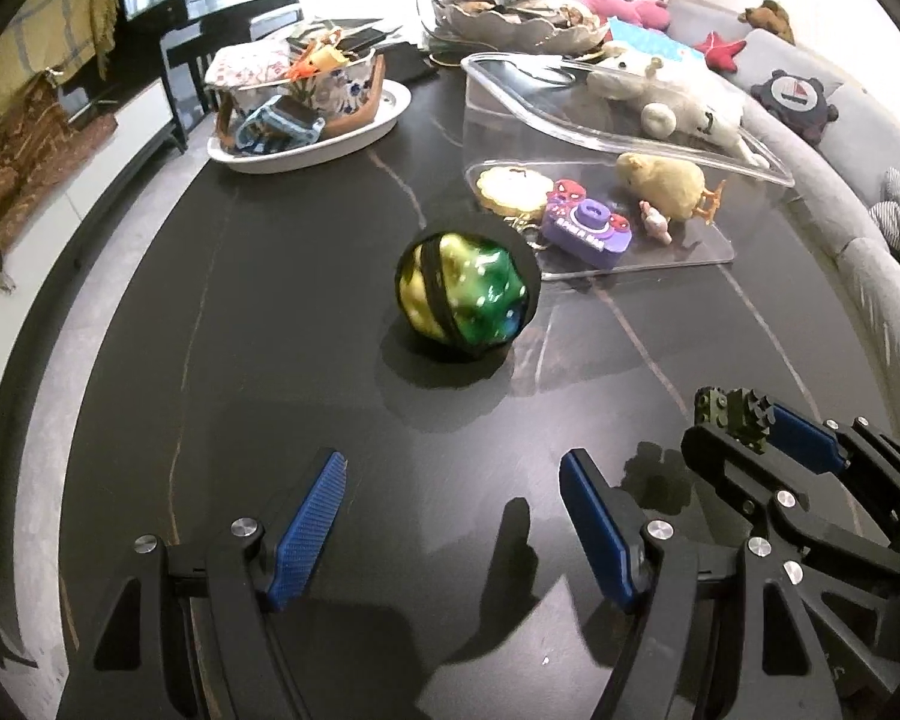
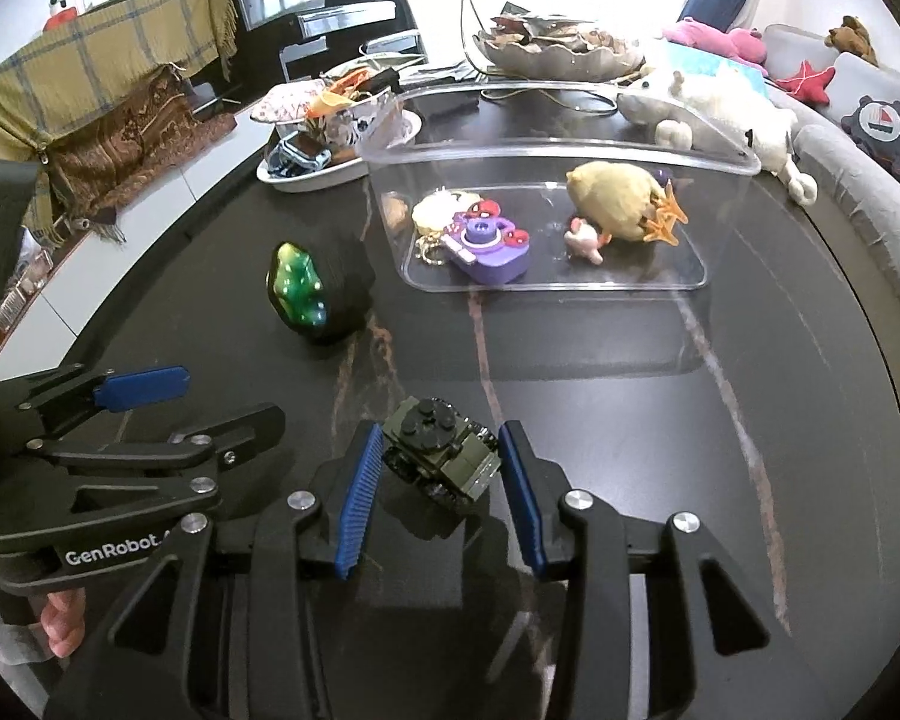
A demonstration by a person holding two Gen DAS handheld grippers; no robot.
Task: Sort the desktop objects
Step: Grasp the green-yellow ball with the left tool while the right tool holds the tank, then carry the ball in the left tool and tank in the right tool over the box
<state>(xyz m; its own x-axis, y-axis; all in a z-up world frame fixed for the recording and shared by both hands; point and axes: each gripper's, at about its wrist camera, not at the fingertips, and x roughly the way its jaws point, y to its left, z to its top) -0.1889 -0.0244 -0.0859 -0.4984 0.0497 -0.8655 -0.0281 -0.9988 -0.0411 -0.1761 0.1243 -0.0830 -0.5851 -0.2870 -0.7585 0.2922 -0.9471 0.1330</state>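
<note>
Blocky olive brick tank point(image 2: 441, 456) between the right gripper point(image 2: 441, 498)'s ribbed pads, gaps showing. Left gripper point(image 1: 453, 516) spread, empty. Glossy green-gold ball point(image 1: 465, 294) near the clear plastic bin point(image 2: 558, 150); bare dark tabletop point(image 2: 630, 420) before the bin.

Green brick tank point(image 2: 441, 456) upright on table; green-gold ball point(image 1: 467, 295) beyond.

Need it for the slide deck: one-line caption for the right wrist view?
Right gripper straddles a toy tank on the table, clear bin beyond.

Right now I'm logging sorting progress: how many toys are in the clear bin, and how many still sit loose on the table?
In the clear plastic bin: 4
Loose on the black table: 2
Total: 6
</note>
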